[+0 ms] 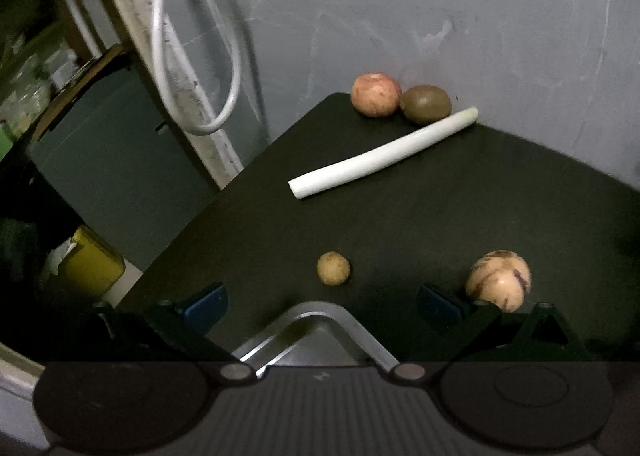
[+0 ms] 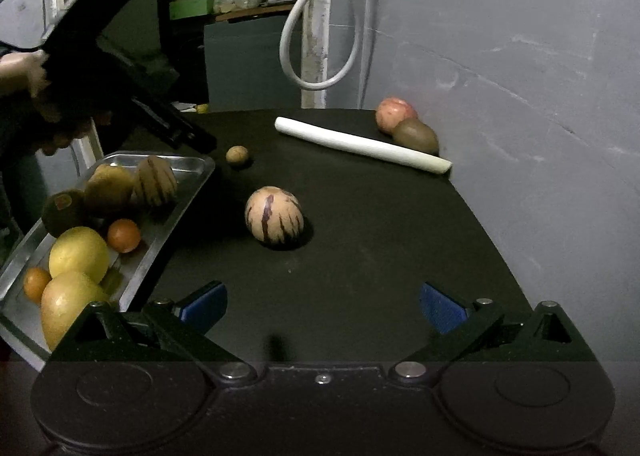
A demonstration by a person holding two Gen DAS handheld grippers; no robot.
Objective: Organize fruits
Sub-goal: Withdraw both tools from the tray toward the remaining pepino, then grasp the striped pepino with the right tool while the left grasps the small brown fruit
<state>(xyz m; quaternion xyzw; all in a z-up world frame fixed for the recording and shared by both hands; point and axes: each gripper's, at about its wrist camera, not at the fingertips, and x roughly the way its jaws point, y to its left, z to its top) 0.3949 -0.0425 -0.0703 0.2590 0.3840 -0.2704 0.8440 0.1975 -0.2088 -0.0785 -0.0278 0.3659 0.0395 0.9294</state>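
On the black table, a striped pepino melon point(image 2: 274, 215) lies in the middle; it also shows in the left wrist view point(image 1: 500, 280) by the right finger. A small tan round fruit point(image 2: 237, 155) point(image 1: 333, 268) lies near the metal tray's point(image 2: 192, 163) far corner. A red apple point(image 2: 395, 114) point(image 1: 375, 95) and a kiwi point(image 2: 416, 136) point(image 1: 425, 103) touch at the back. The tray holds several fruits, among them a yellow lemon point(image 2: 79, 254). My left gripper point(image 1: 320, 306) is open and empty above the tray corner point(image 1: 316, 320). My right gripper point(image 2: 322, 306) is open and empty near the front edge.
A white leek stalk point(image 2: 360, 144) point(image 1: 380, 153) lies in front of the apple and kiwi. The grey wall point(image 2: 520, 95) borders the table at the right and back. A white cable loop point(image 2: 316, 35) hangs behind. The left gripper's body point(image 2: 120, 67) hovers over the tray.
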